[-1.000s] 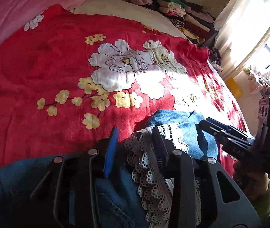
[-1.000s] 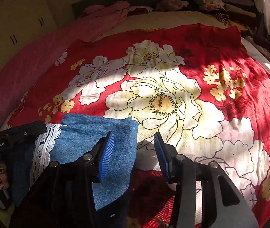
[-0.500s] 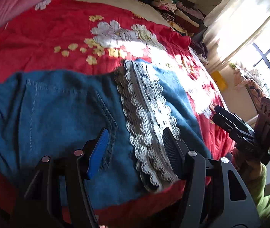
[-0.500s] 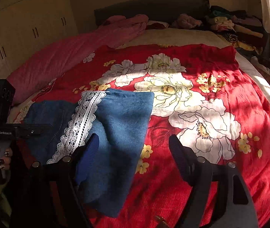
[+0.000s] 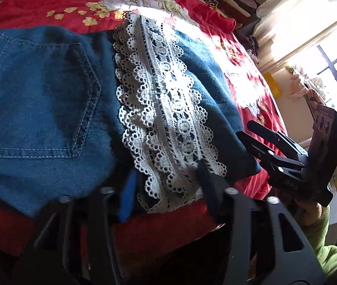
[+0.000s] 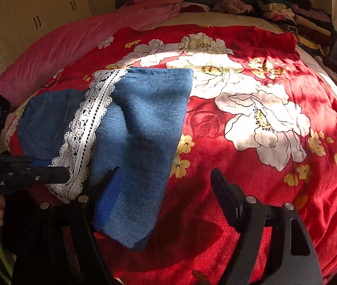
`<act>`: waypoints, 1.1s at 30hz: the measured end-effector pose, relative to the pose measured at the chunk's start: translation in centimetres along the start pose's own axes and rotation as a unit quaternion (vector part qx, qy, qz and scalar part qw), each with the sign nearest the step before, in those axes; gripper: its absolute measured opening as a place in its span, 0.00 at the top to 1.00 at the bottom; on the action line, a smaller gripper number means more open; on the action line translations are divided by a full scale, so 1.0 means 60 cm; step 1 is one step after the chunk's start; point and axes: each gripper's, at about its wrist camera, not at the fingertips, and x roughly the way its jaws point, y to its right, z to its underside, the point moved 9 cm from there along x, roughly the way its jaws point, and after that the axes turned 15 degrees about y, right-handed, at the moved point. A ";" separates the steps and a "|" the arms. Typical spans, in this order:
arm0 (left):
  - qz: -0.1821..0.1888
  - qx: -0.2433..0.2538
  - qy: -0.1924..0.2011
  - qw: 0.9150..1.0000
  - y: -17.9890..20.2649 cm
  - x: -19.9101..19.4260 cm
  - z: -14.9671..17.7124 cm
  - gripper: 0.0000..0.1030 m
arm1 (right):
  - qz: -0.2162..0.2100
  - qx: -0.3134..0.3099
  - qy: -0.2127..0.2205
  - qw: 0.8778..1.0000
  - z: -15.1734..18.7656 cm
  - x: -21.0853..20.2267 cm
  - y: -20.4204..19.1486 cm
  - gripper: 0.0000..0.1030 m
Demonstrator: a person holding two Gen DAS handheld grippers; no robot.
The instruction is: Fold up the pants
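Observation:
Blue denim pants (image 5: 40, 109) lie folded flat on the red floral bedspread (image 6: 239, 154), with a white lace strip (image 5: 166, 118) running across them; they also show in the right wrist view (image 6: 142, 128). My left gripper (image 5: 166, 185) is open, its jaws on either side of the lace's near end, just above the near edge of the pants. My right gripper (image 6: 166, 185) is open wide over the pants' right near corner; it also shows in the left wrist view (image 5: 263, 142). Neither holds anything.
A pink quilt (image 6: 68, 47) lies along the bed's left side. Stacked clothes (image 6: 294, 21) sit at the far right by the headboard. A bright window (image 5: 334, 59) and a yellow object (image 5: 271, 83) are beside the bed. Wardrobe doors (image 6: 35, 11) stand at the left.
Both grippers let go of the pants and drew back toward the bed's near edge. The pants went from bunched and held to lying flat. The right jaws opened wider.

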 end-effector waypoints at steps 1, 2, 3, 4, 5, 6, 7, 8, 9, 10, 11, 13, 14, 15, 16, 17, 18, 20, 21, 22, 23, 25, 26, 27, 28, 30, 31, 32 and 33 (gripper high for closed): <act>0.001 0.012 0.003 1.000 0.005 -0.002 -0.002 0.93 | 0.004 -0.003 0.003 1.000 -0.002 -0.003 0.000 0.27; -0.005 0.035 0.007 0.999 0.010 -0.007 -0.004 0.93 | 0.004 -0.006 0.010 1.000 -0.006 -0.008 -0.002 0.27; -0.012 0.056 0.012 0.998 0.012 -0.014 -0.008 0.93 | 0.001 -0.009 0.019 1.000 -0.011 -0.015 -0.006 0.27; -0.019 0.068 0.015 0.997 0.011 -0.021 -0.010 0.93 | -0.002 -0.013 0.029 0.999 -0.018 -0.024 -0.011 0.27; -0.023 0.072 0.015 0.997 0.008 -0.029 -0.011 0.93 | -0.004 -0.019 0.039 0.999 -0.023 -0.032 -0.019 0.27; -0.029 0.076 0.015 0.997 0.002 -0.036 -0.011 0.93 | -0.007 -0.027 0.048 0.998 -0.030 -0.039 -0.029 0.27; -0.038 0.080 0.018 0.996 -0.007 -0.043 -0.013 0.93 | -0.012 -0.037 0.058 0.998 -0.035 -0.046 -0.041 0.27; -0.046 0.084 0.019 0.995 -0.014 -0.047 -0.013 0.91 | -0.022 -0.047 0.064 0.997 -0.038 -0.051 -0.056 0.27; -0.052 0.087 0.017 0.995 -0.023 -0.048 -0.012 0.89 | -0.032 -0.058 0.067 0.996 -0.038 -0.053 -0.070 0.27; -0.056 0.086 0.016 0.995 -0.028 -0.046 -0.010 0.86 | -0.036 -0.070 0.063 0.995 -0.034 -0.050 -0.083 0.27; -0.061 0.090 0.010 0.994 -0.032 -0.040 -0.005 0.80 | -0.035 -0.084 0.054 0.994 -0.027 -0.043 -0.092 0.28; -0.066 0.096 0.008 0.993 -0.033 -0.037 0.001 0.76 | -0.028 -0.102 0.027 0.994 -0.006 -0.023 -0.099 0.29; -0.068 0.104 0.008 0.992 -0.031 -0.036 0.001 0.75 | -0.026 -0.101 0.008 0.994 0.006 -0.013 -0.097 0.30; -0.072 0.113 0.010 0.991 -0.030 -0.039 0.003 0.72 | -0.020 -0.098 -0.012 0.995 0.020 -0.002 -0.091 0.30; -0.076 0.119 0.012 0.990 -0.028 -0.040 0.002 0.70 | -0.017 -0.090 -0.029 0.995 0.032 0.007 -0.083 0.30; -0.076 0.120 0.013 0.990 -0.028 -0.040 0.000 0.67 | -0.023 -0.075 -0.037 0.996 0.040 0.012 -0.077 0.30; -0.076 0.120 0.014 0.990 -0.028 -0.041 0.000 0.66 | -0.028 -0.062 -0.040 0.997 0.044 0.013 -0.074 0.30; -0.076 0.121 0.014 0.990 -0.029 -0.042 -0.001 0.65 | -0.030 -0.053 -0.039 0.997 0.043 0.011 -0.070 0.30; -0.077 0.120 0.015 0.990 -0.029 -0.043 -0.002 0.65 | -0.028 -0.055 -0.039 0.997 0.043 0.008 -0.071 0.30; -0.077 0.119 0.015 0.990 -0.029 -0.043 -0.002 0.64 | -0.028 -0.056 -0.038 0.997 0.043 0.007 -0.072 0.30; -0.077 0.120 0.016 0.990 -0.028 -0.044 -0.003 0.64 | -0.028 -0.056 -0.038 0.997 0.043 0.007 -0.073 0.30; -0.077 0.121 0.019 0.989 -0.027 -0.047 -0.004 0.63 | -0.027 -0.055 -0.038 0.997 0.044 0.003 -0.074 0.30; -0.077 0.122 0.021 0.989 -0.026 -0.049 -0.005 0.63 | -0.027 -0.054 -0.036 0.998 0.043 0.001 -0.074 0.30; -0.078 0.123 0.023 0.989 -0.025 -0.052 -0.006 0.63 | -0.026 -0.053 -0.032 0.998 0.040 -0.003 -0.073 0.30; -0.079 0.124 0.026 0.989 -0.024 -0.055 -0.008 0.63 | -0.025 -0.051 -0.023 0.998 0.033 -0.009 -0.071 0.30; -0.080 0.127 0.036 0.988 -0.022 -0.064 -0.014 0.59 | -0.025 -0.042 0.003 0.999 0.012 -0.027 -0.068 0.28; -0.082 0.129 0.042 0.987 -0.020 -0.069 -0.018 0.58 | -0.022 -0.038 0.019 0.999 0.000 -0.037 -0.064 0.28; -0.084 0.131 0.050 0.987 -0.018 -0.074 -0.024 0.57 | -0.017 -0.032 0.033 0.999 -0.013 -0.046 -0.060 0.28; -0.086 0.134 0.060 0.985 -0.015 -0.079 -0.030 0.57 | -0.014 -0.026 0.045 0.999 -0.025 -0.053 -0.054 0.28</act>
